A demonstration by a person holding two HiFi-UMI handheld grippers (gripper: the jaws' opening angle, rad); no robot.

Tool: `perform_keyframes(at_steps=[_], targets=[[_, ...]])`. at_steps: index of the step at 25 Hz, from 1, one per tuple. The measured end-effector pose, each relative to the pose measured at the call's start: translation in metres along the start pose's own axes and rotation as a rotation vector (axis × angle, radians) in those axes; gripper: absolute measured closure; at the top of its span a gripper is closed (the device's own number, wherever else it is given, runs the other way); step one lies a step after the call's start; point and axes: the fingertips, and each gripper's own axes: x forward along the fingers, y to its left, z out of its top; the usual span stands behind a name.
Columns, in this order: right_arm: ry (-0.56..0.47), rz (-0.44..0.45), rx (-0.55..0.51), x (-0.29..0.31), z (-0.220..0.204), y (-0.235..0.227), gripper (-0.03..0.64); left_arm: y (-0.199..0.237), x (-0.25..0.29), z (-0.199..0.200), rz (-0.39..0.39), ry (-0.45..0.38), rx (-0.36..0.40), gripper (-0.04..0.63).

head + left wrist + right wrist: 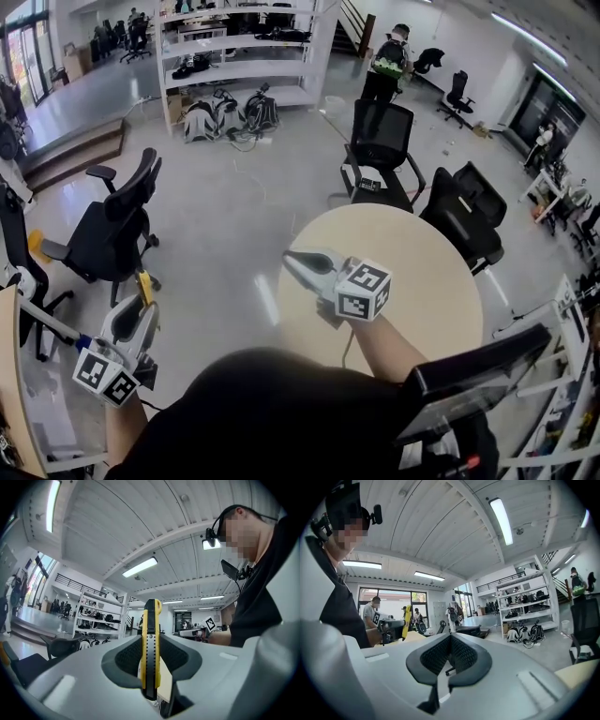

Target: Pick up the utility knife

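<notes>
Utility knife (150, 644), yellow and black, upright in our left hand-held gripper (136, 314), pads clenched on its sides. We hold it over the floor (234, 225), well left of the round tabletop (431, 281) and apart from its rim. Black office chair (117, 230) sits just beyond the left hand-held gripper. Open floor runs between that chair and the tabletop toward the far shelves (239, 56). Our right hand-held gripper (298, 262) hangs over the tabletop's near left edge, jaws closed together on nothing. Two more chairs (384, 145) crowd the tabletop's far and right rim.
</notes>
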Motion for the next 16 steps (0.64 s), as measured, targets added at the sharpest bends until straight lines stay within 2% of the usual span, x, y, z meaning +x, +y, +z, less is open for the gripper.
perform_keyframes(at_steps=[16], targets=[[-0.007, -0.034, -0.016, -0.019, -0.001, 0.002, 0.604, -0.012, 0.007, -0.001, -0.05, -0.011, 0.009, 0.483]])
